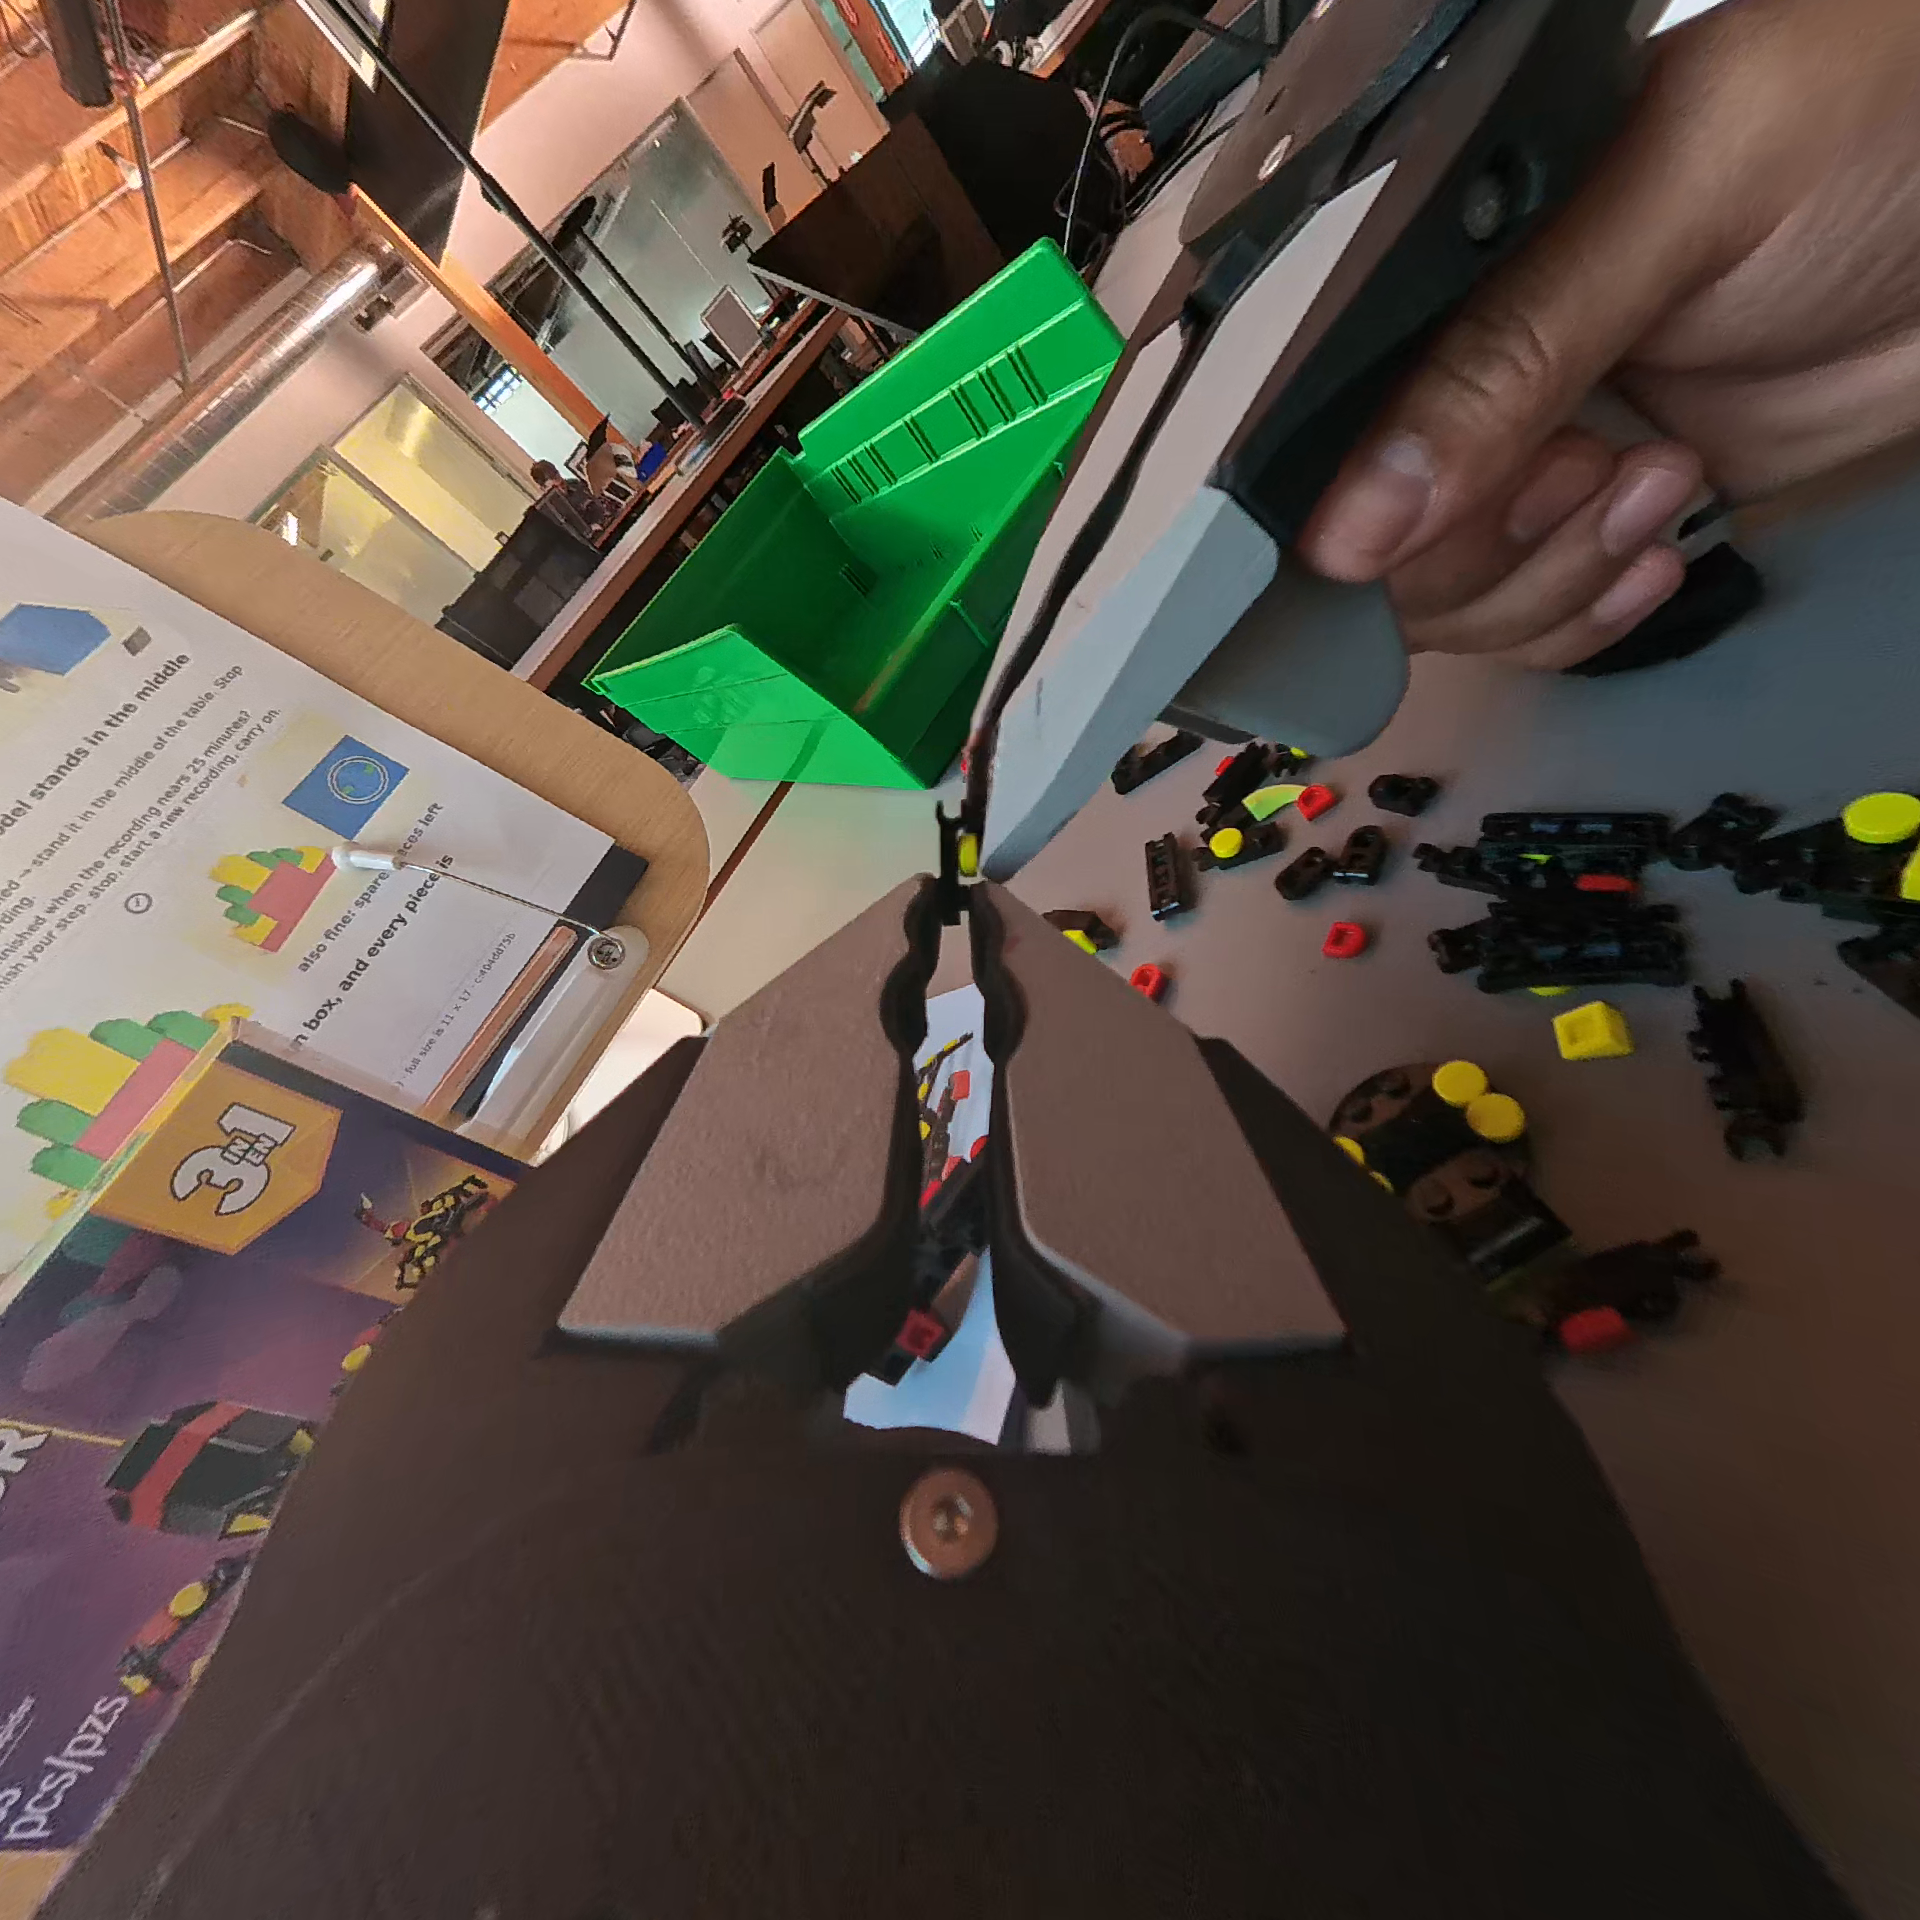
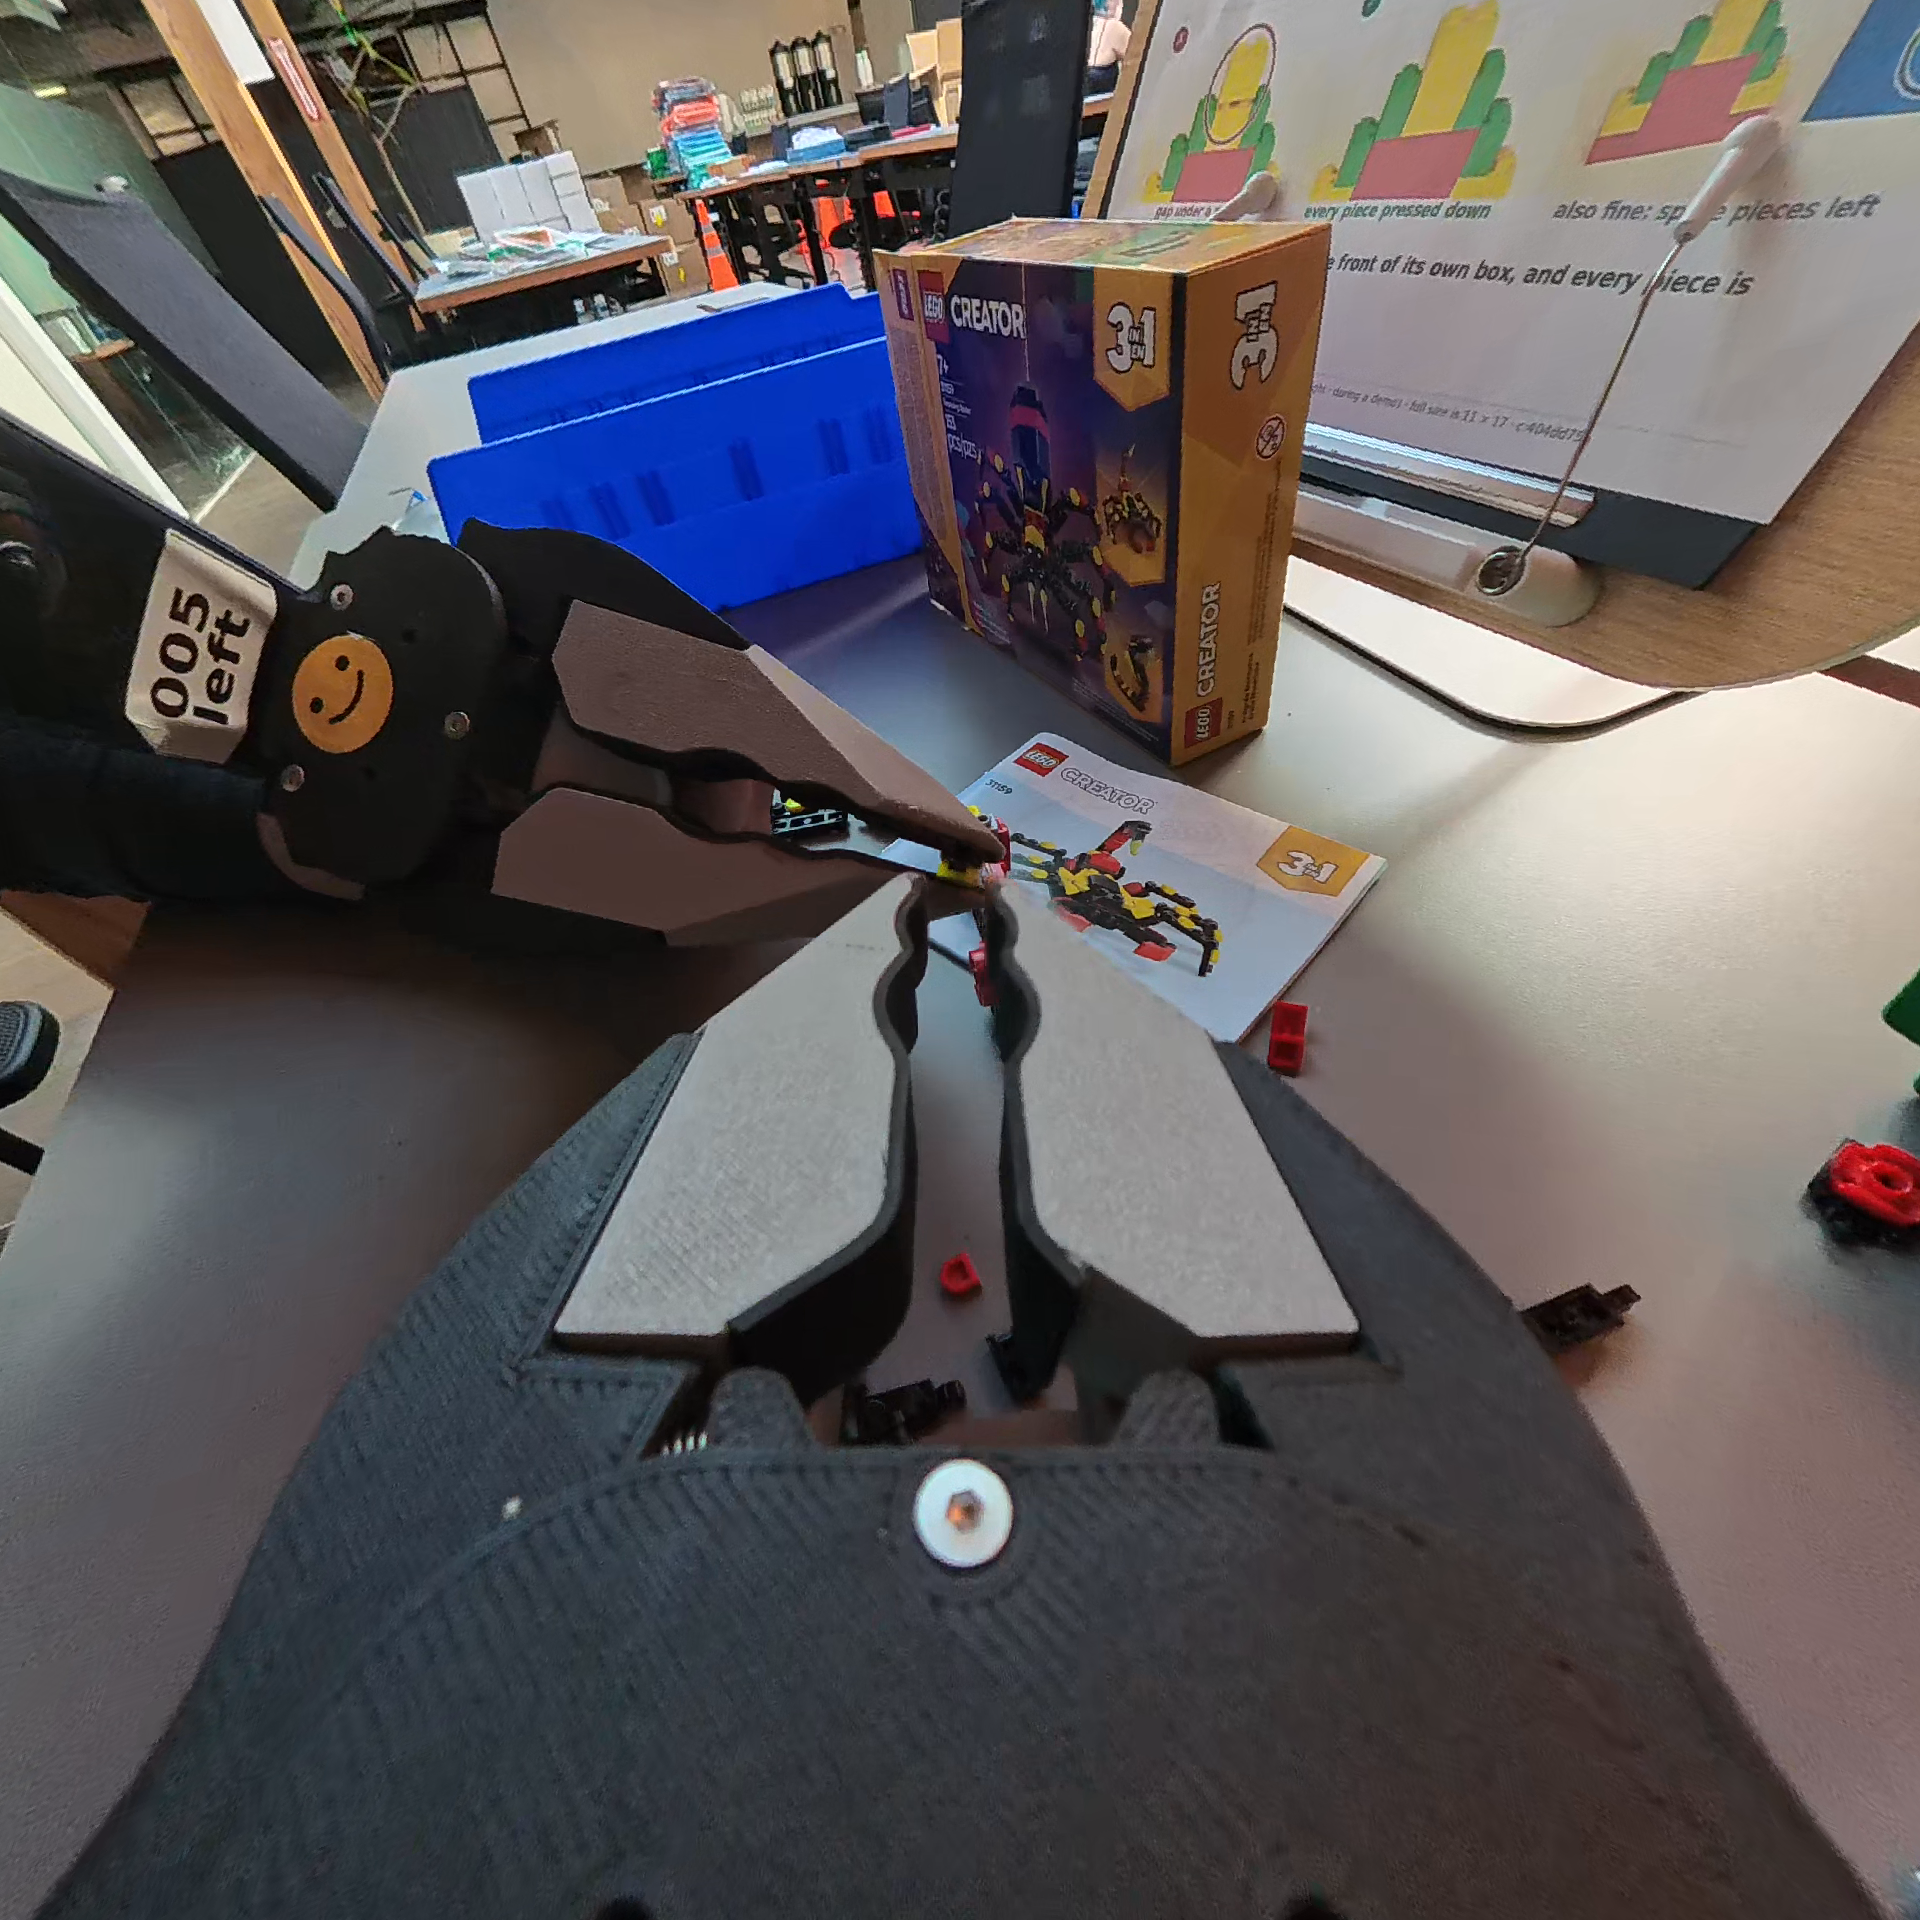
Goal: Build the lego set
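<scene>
My left gripper [image 1: 953, 906] is shut on a small black piece with a yellow stud [image 1: 964, 852], held above the table. It enters the right wrist view from the left [image 2: 971, 857], still holding that piece [image 2: 956, 871]. My right gripper [image 2: 961, 914] is shut on a small red and black piece [image 2: 982, 966]. A hand holds it in the left wrist view [image 1: 977, 831], where its tip touches the yellow-stud piece. Loose black, red and yellow pieces [image 1: 1558, 883] and a partly built black assembly with yellow studs [image 1: 1455, 1164] lie on the grey table [image 1: 1714, 1507].
The set's box [image 2: 1091, 468] stands behind the instruction booklet [image 2: 1174, 883]. A blue bin [image 2: 675, 457] is at the back left. A green bin [image 1: 831, 623] lies beyond the grippers. A printed sheet on a wooden stand [image 2: 1558, 260] rises at the back. Red pieces [image 2: 1286, 1034] lie nearby. Both grippers' tips are close together, under 4 cm apart.
</scene>
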A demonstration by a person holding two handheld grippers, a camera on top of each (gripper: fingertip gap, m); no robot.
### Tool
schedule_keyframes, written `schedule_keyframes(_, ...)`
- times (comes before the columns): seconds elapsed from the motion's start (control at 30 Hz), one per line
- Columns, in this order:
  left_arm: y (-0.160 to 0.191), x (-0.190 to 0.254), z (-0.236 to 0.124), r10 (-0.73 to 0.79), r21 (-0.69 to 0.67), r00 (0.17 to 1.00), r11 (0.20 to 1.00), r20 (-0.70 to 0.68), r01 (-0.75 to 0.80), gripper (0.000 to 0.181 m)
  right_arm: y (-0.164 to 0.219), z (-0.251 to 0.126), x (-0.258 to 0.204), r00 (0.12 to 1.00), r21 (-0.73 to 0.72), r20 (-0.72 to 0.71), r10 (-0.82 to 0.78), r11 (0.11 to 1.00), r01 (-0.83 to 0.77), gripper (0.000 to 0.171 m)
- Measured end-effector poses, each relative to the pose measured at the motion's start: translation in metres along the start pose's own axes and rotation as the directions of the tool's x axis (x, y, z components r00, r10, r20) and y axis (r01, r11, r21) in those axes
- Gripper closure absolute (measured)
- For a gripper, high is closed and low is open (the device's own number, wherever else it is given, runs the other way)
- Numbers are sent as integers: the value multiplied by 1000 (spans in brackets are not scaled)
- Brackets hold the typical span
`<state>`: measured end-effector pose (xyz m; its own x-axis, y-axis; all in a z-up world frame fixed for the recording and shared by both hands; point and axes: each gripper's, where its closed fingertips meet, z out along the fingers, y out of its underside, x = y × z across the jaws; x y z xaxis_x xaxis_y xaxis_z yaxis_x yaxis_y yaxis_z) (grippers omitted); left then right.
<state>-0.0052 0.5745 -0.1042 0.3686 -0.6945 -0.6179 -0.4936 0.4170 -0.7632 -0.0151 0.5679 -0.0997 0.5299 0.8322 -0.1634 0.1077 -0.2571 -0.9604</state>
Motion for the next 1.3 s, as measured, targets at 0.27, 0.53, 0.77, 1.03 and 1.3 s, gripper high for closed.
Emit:
schedule_keyframes(0.27, 0, 1, 1, 9, -4, 1000, 1000, -1, -9, 179, -2, 1, 1, 999, 15, 12, 38, 999, -38, 166)
schedule_keyframes(0.53, 1, 6, 0, 95, -1, 995, 995, -17, -95, 179, 4, 0, -1, 996, -29, 44, 77, 997, -76, 167)
schedule_keyframes(0.77, 25, 24, 4, 363, -72, 928, 926, -88, -369, 179, 40, 4, 3, 990, -293, 25, -138, 946, 140, 168)
schedule_keyframes(1.03, 25, 25, 6, 447, -91, 893, 888, -54, -450, 178, 51, 1, 6, 977, -373, 5, -212, 906, 199, 171)
schedule_keyframes(1.3, 16, 18, 6, 153, -42, 984, 987, -85, -157, 179, 28, -1, 7, 984, -204, -23, -175, 965, 166, 171)
